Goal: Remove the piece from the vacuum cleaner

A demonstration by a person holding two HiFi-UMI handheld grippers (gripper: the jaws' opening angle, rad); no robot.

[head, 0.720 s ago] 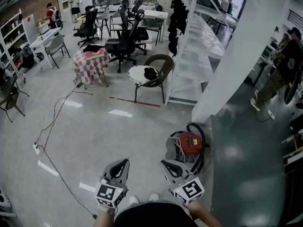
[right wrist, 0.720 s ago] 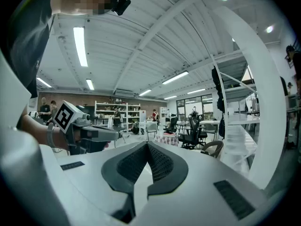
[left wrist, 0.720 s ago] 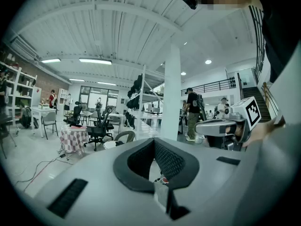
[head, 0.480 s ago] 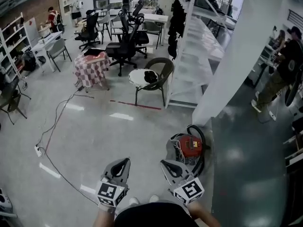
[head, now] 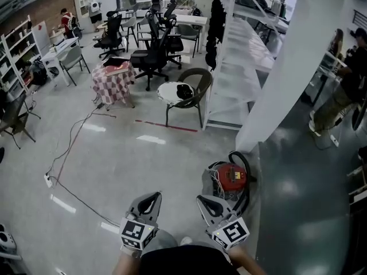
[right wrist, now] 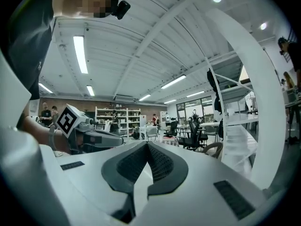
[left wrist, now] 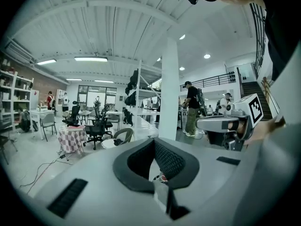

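Observation:
The vacuum cleaner (head: 230, 176) is a red canister with a black hose looped round it; it sits on the floor at the foot of a white pillar. Which piece comes off it I cannot make out. My left gripper (head: 150, 201) hovers low in the head view, left of the vacuum and well apart from it. My right gripper (head: 209, 204) hangs just short of the canister, its tips near the hose. Both are shut with nothing held. In the left gripper view the left gripper (left wrist: 154, 141) shows a sliver of the red vacuum (left wrist: 161, 177) through its pads. The right gripper (right wrist: 147, 145) points towards far shelves.
A white pillar (head: 287, 73) and a white shelving rack (head: 241, 56) stand behind the vacuum. A chair with a white cushion (head: 186, 93) and a checked-cloth table (head: 113, 79) lie farther back. A cable (head: 69, 153) runs across the floor to a power strip (head: 47, 180). A person (head: 344, 79) stands at right.
The view has crept forward and a little right, so the vacuum sits slightly lower in the picture. Both grippers stay shut and keep their places.

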